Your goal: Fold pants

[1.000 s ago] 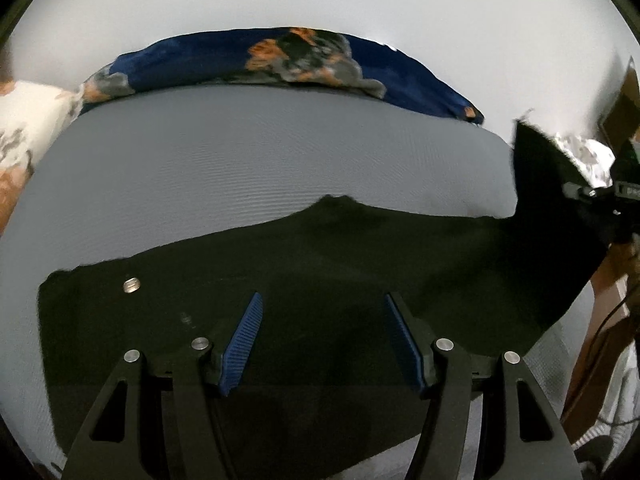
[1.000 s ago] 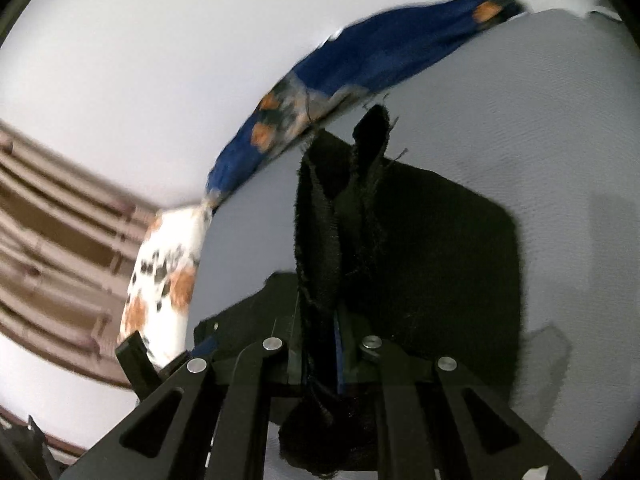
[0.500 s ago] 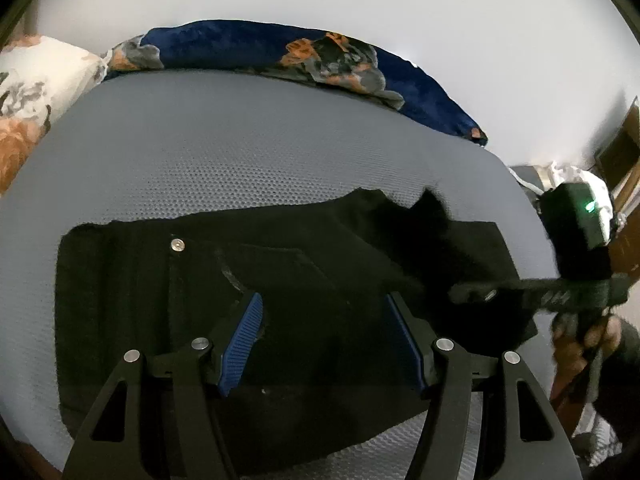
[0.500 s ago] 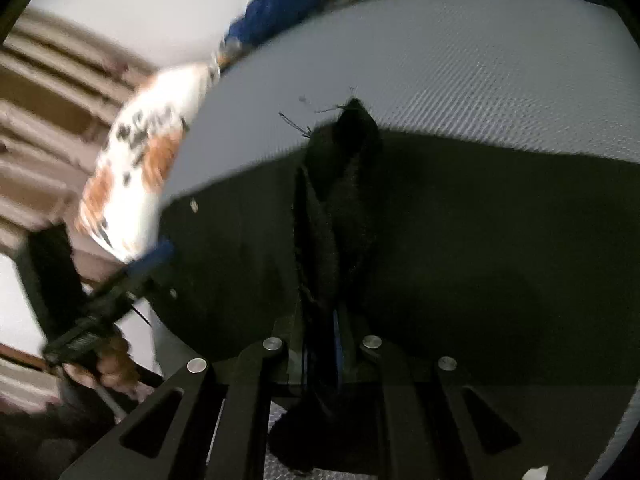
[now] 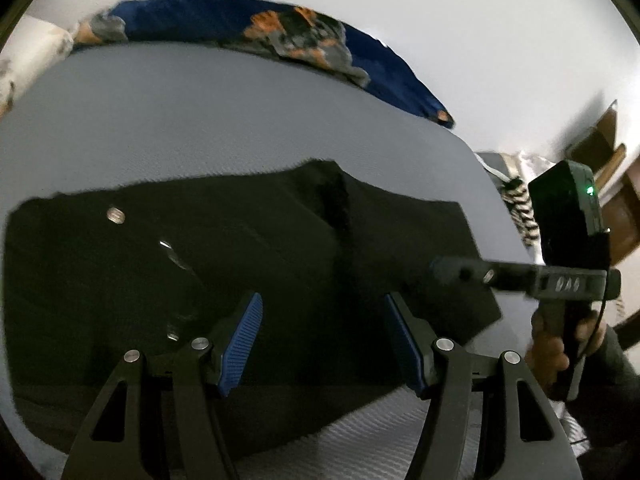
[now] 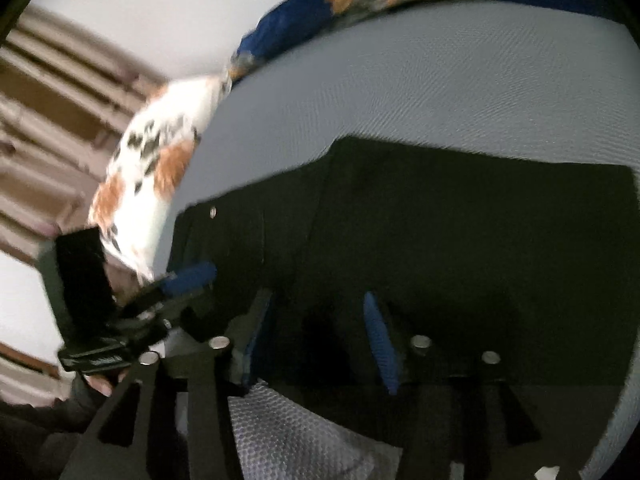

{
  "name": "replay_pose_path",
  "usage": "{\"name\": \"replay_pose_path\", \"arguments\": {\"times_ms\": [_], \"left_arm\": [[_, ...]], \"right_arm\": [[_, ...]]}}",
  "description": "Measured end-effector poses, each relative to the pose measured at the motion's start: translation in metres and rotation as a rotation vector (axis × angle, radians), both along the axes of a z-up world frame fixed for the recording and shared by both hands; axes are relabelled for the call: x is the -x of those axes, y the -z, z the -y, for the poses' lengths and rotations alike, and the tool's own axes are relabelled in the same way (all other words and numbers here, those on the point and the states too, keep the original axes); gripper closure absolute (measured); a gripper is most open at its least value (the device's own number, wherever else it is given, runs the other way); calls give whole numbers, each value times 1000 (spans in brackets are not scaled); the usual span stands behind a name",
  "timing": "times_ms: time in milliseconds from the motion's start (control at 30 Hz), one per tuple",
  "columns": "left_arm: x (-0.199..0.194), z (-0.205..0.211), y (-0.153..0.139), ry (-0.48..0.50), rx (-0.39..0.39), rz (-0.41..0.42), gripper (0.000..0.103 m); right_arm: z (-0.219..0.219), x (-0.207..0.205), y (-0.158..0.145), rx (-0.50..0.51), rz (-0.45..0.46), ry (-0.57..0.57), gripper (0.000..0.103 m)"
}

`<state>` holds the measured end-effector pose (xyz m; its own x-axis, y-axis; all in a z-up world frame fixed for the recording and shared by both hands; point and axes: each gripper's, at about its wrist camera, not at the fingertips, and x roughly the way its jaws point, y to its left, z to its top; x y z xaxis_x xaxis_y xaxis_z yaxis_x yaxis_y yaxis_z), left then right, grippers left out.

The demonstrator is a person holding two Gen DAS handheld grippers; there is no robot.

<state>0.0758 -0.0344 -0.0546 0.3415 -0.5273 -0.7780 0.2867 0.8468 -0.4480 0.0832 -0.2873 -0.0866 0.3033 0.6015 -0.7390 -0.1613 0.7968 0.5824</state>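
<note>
Pants (image 5: pixel 248 280), black, lie flat on the grey bed (image 5: pixel 200 120), filling the lower half of your left wrist view from 9 o'clock across to about 3 o'clock. They look folded over at least once: a second layer lies on top with its edge running down from 12 o'clock of the dark patch, and the waist button (image 5: pixel 116 214) sits out at 10 o'clock. By my reading one fold is laid and at least one more remains, plus smoothing.

Your left gripper (image 5: pixel 322 340) hovers with its fingers apart and nothing between them. Your right gripper (image 6: pixel 316 344) is opening; its fingers stand apart over the cloth and I see no fabric pinched between the pads, so the edge it brought over seems released.

Hard to read: the pants are so dark that seams, creases and layer count mostly vanish. Their near edge is hidden behind both gripper frames. The right view is motion-blurred. Patterned bedding (image 5: pixel 280 28) lies at 12 o'clock, well apart.
</note>
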Motion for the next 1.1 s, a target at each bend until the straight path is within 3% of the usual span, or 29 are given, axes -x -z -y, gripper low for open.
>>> {"name": "replay_pose_path", "arguments": {"times_ms": [167, 467, 667, 700, 733, 767, 833, 933, 1033, 1100], "left_arm": [[-4, 17, 13, 66, 76, -97, 40], [-24, 46, 45, 89, 85, -235, 41], [-32, 65, 49, 103, 56, -218, 42], [-34, 68, 49, 104, 53, -208, 44], [-36, 72, 49, 103, 43, -195, 56], [-39, 76, 50, 101, 32, -191, 75], [-45, 82, 56, 98, 18, -213, 94], [-48, 82, 52, 90, 25, -211, 97], [-40, 81, 34, 100, 14, -126, 97], [-37, 79, 35, 105, 6, -120, 98]], "right_arm": [[46, 15, -1, 9, 6, 144, 51], [80, 33, 19, 2, -29, 262, 51], [92, 37, 27, -10, -34, 291, 51], [93, 36, 29, -9, -35, 297, 51], [95, 37, 30, -8, -36, 299, 51], [96, 37, 31, -7, -39, 301, 51], [97, 37, 32, 2, -42, 308, 51], [98, 36, 32, 19, -44, 311, 51], [98, 36, 30, 46, -36, 311, 51], [98, 35, 33, 61, -48, 305, 53]]}}
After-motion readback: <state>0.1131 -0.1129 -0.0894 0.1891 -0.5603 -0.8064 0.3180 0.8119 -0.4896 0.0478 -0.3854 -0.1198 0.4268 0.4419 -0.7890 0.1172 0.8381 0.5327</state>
